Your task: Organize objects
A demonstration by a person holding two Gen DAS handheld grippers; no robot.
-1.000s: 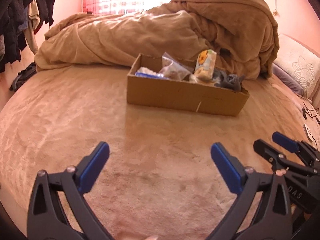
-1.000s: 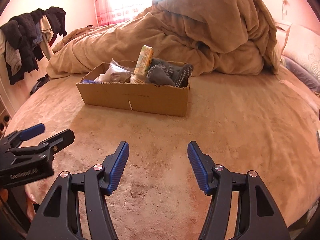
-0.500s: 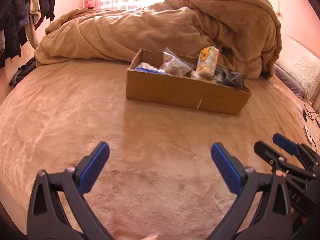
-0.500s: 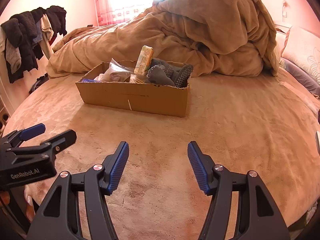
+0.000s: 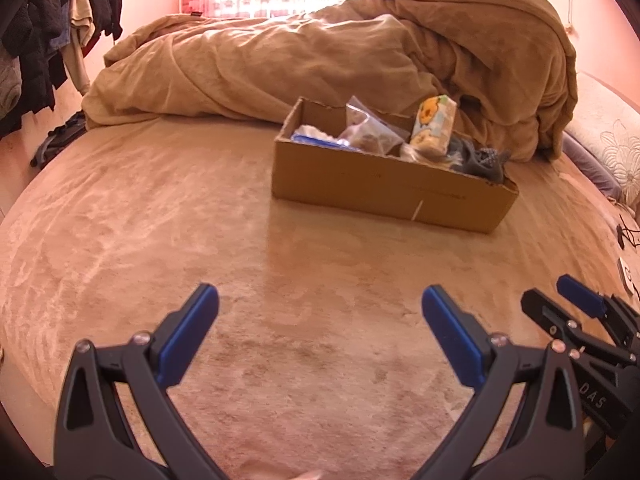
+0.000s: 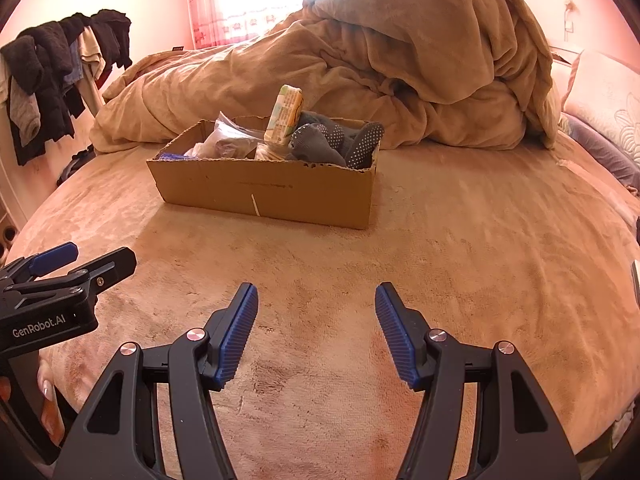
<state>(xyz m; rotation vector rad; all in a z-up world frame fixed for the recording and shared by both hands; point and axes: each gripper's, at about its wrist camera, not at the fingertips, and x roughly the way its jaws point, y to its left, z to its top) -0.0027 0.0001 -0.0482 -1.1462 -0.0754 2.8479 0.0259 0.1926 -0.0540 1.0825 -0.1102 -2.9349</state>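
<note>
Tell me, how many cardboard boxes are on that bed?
1. The cardboard box sits mid-bed on the tan bed cover, just before the heaped duvet. More could hide behind that heap.

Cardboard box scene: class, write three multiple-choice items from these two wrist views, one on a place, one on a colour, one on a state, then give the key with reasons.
1. Where is the box?
A. on the bed
B. on the floor
C. on a shelf

2. What colour are the socks in the box?
A. red
B. grey
C. white

3. How is the right gripper?
A. shut on a sock
B. shut, empty
C. open, empty

Key: 1 A, the box sits on the tan bed cover. 2 B, the socks are grey with pale dots. 3 C, its jaws stand apart with only cover between.
</note>
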